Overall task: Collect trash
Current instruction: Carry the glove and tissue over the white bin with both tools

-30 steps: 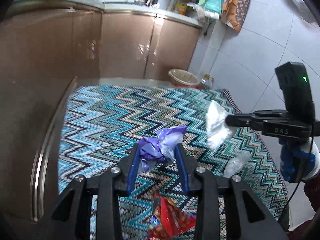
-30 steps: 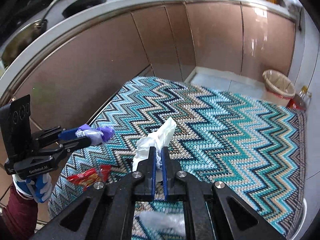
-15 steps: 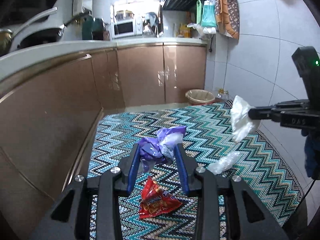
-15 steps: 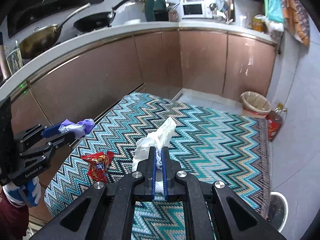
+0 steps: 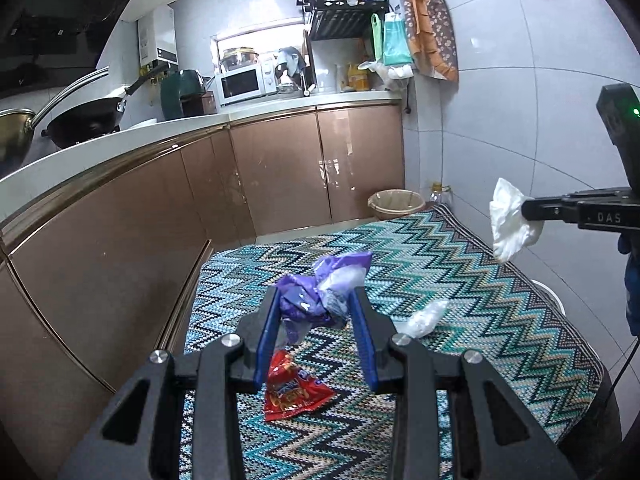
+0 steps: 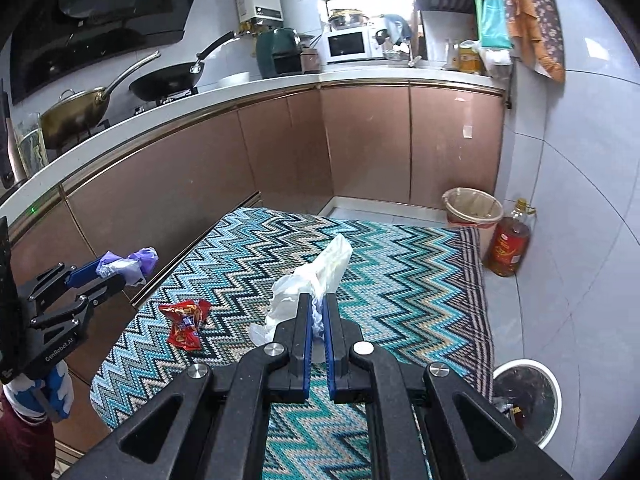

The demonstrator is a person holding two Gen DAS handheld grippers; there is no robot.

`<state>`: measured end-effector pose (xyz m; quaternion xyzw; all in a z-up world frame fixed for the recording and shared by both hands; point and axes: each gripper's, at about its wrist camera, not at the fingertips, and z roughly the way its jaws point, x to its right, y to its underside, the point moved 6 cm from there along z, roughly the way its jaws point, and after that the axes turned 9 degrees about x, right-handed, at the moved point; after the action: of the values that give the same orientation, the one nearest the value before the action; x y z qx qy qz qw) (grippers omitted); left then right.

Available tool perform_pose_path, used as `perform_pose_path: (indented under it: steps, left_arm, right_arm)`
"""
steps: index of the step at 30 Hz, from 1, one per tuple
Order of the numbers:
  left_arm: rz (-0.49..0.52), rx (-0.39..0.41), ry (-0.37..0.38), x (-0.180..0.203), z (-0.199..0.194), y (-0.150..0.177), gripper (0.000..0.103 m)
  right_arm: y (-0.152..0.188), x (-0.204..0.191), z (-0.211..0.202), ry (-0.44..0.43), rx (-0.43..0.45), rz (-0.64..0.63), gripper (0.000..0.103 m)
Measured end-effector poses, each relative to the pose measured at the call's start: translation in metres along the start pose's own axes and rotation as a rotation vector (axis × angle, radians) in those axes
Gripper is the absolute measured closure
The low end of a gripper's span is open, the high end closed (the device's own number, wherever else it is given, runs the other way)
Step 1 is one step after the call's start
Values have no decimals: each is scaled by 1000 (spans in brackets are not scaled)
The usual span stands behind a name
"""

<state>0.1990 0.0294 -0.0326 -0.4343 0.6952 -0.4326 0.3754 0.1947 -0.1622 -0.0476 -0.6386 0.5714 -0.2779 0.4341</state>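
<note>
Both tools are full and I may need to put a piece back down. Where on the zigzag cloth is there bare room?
The far half of the zigzag cloth, toward the beige bin and oil bottle, is bare. So is the right strip along the tiled wall. The near left is crowded: the red snack wrapper and clear plastic scrap lie there.

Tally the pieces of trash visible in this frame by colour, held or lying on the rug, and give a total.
Purple: 1, the purple wrapper held in the left gripper
White: 1, the white tissue held in the right gripper
Red: 1, the red snack packet on the rug
Clear: 1, the clear plastic scrap on the rug
Total: 4
</note>
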Motion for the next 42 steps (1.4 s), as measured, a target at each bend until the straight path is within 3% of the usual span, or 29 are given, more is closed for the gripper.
perform_pose_path:
  steps: [18, 25, 31, 42]
  left_arm:
    - [49, -101, 17, 61, 17, 10, 70]
    - [87, -138, 37, 92, 30, 5, 70]
    - [106, -186, 152, 150, 57, -7, 70]
    - [146, -268, 415, 313, 134, -37, 70]
  right_arm:
    - [31, 54, -41, 11, 42, 57, 98]
    - [42, 97, -62, 44, 77, 115, 98]
    - [54, 148, -80, 106, 94, 160, 98]
    - [92, 260, -106, 287, 63, 243, 98]
